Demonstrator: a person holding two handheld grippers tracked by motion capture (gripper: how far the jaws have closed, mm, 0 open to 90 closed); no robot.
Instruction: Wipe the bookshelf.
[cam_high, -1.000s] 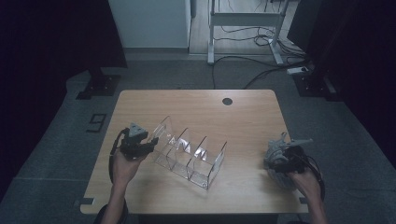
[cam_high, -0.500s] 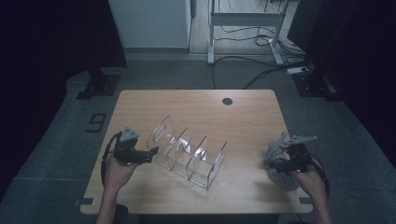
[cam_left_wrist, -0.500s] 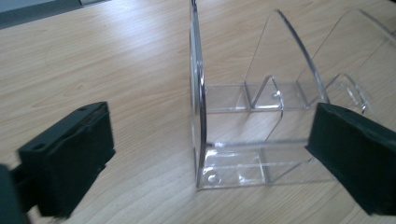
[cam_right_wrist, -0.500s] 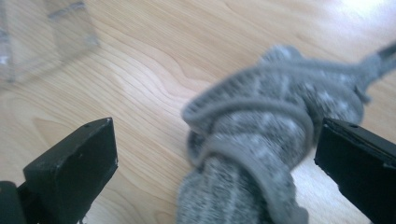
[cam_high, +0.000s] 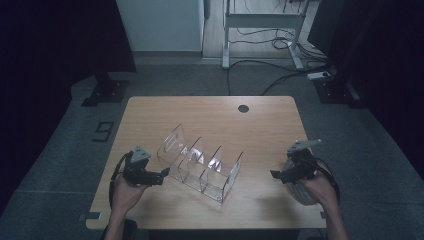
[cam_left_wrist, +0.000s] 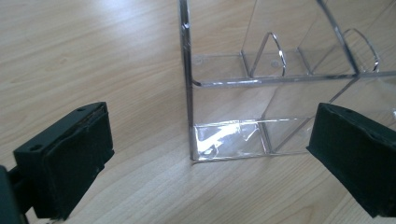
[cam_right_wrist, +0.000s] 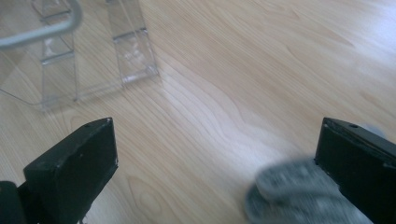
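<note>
A clear acrylic rack (cam_high: 200, 164) with several upright dividers lies slantwise in the middle of the wooden table (cam_high: 215, 122). My left gripper (cam_high: 161, 176) is just off the rack's left end, open, its jaws having just been opening. In the left gripper view its jaws (cam_left_wrist: 210, 126) stand wide apart with the rack's corner (cam_left_wrist: 189, 88) ahead of them, untouched. My right gripper (cam_high: 278, 175) hovers near the table's right front, well apart from the rack, also open after just opening; nothing is between its jaws (cam_right_wrist: 215, 135). The rack's end (cam_right_wrist: 84, 51) is far off at upper left.
A grey rounded object (cam_high: 301, 193) lies under my right hand by the front right edge, blurred beside the right jaw (cam_right_wrist: 299, 198). A dark grommet hole (cam_high: 243, 108) sits at the table's back. Cables and a desk frame (cam_high: 260, 22) are on the floor beyond.
The left gripper has drawn back a little from the rack's left end toward the near edge. The right gripper has lifted and shifted away from the grey object.
</note>
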